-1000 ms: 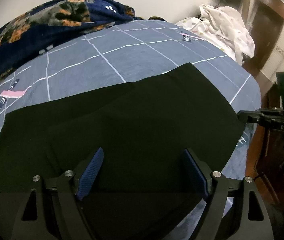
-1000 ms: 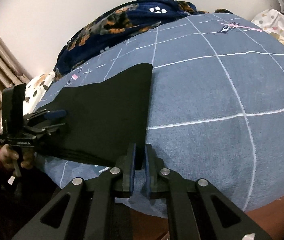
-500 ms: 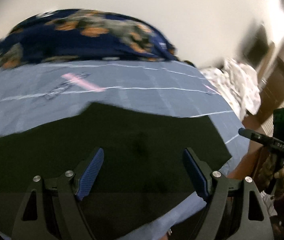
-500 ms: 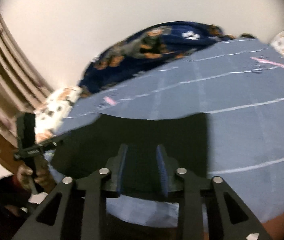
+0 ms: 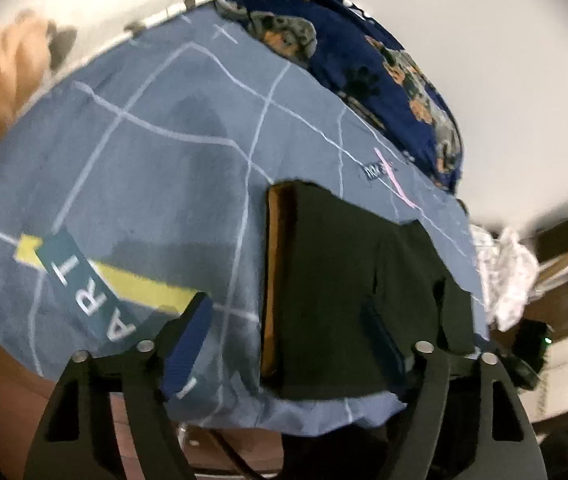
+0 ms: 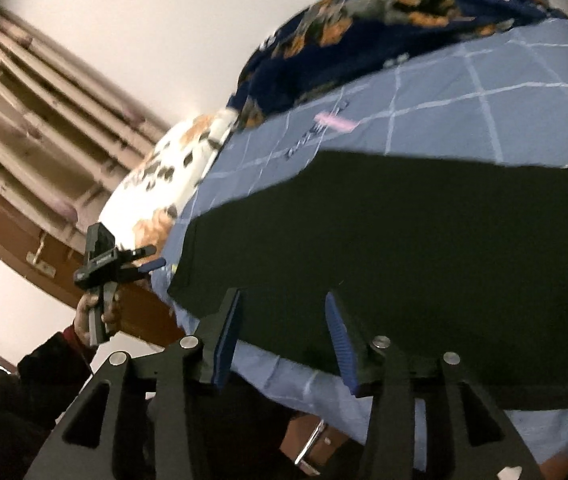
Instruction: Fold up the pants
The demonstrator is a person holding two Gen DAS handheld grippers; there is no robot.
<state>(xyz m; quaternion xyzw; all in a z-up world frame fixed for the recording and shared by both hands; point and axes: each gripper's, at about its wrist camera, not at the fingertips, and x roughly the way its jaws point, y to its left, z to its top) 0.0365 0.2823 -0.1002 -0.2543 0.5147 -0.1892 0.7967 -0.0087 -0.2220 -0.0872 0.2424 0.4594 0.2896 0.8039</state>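
Note:
The black pants [image 5: 336, 292] lie folded flat on the blue-grey grid bedsheet [image 5: 143, 168], with a brown inner edge showing along their left end. My left gripper [image 5: 284, 344] hovers over that end, tilted; its jaws are closing, the blue pads [image 5: 187, 340] still apart and not pressing cloth. In the right wrist view the pants [image 6: 404, 240] stretch across the bed. My right gripper [image 6: 284, 340] stands over their near edge, jaws opening, with nothing pinched. The left gripper [image 6: 123, 260] shows there at the bed's left end, held by a hand.
A dark blue blanket [image 5: 364, 64] with orange print lies along the far side by the wall. A white patterned pillow [image 6: 155, 184] sits at the left end. A white spotted cloth [image 5: 504, 276] is heaped at the right end. The wooden bed frame [image 6: 143, 316] borders the near edge.
My right gripper let go of the pants' edge and opened, swinging left. My left gripper moved left to the pants' end and rolled, its jaws narrowing a little.

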